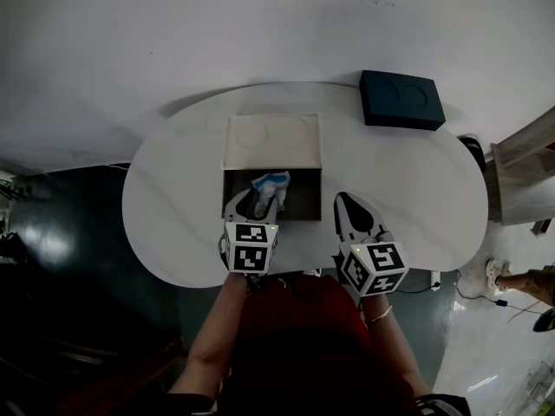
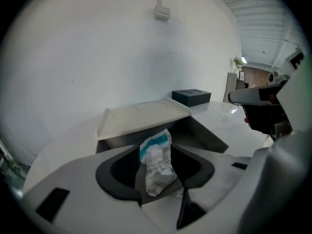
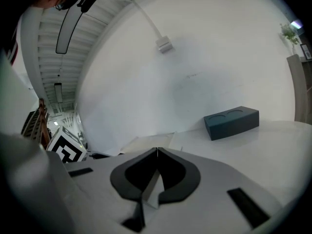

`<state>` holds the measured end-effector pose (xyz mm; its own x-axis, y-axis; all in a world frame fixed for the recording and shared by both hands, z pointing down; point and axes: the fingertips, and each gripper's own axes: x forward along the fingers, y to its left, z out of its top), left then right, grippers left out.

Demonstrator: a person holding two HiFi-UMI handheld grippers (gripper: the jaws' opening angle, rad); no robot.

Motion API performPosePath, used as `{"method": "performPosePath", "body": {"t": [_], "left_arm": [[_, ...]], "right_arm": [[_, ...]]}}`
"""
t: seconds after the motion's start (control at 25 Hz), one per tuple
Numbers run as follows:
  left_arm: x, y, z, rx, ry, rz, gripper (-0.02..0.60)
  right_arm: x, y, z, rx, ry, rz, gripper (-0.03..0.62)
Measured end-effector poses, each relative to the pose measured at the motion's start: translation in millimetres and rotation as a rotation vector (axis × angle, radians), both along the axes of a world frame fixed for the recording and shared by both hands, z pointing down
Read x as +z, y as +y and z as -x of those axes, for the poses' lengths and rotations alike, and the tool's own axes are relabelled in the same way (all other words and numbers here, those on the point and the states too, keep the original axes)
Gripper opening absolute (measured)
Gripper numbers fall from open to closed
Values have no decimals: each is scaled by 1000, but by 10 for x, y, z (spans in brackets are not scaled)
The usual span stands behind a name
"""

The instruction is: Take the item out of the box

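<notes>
An open cardboard box sits mid-table with its pale lid folded back toward the wall. Inside lies a crumpled white and blue packet. My left gripper reaches into the box at its near side. In the left gripper view the packet stands upright between the jaws of the left gripper, which are spread wide, with dark gaps on both sides of the packet. My right gripper rests just right of the box, and its tips meet shut on nothing.
A dark teal box with two round recesses stands at the table's back right, also seen as the dark teal box in the right gripper view. The white table has rounded edges, with a white wall close behind it. Dark floor lies to the left.
</notes>
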<state>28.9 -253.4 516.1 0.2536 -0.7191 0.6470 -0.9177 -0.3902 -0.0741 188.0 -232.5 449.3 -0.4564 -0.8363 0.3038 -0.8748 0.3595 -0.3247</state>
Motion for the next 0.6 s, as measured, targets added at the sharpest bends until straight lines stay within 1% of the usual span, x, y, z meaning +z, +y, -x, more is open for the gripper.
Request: {"method": "performPosePath", "body": {"t": [0.16, 0.32, 0.44, 0.6], "left_arm": [[56, -41, -29, 28, -48, 31, 198], [129, -66, -38, 53, -72, 97, 199], [185, -64, -50, 78, -92, 146, 199], [231, -91, -65, 95, -103, 188, 199]], "right_arm": [[35, -87, 125, -57, -6, 7, 15], [59, -146, 264, -106, -10, 14, 15], [72, -183, 311, -126, -13, 20, 15], [93, -234, 328, -139, -12, 28, 15]]}}
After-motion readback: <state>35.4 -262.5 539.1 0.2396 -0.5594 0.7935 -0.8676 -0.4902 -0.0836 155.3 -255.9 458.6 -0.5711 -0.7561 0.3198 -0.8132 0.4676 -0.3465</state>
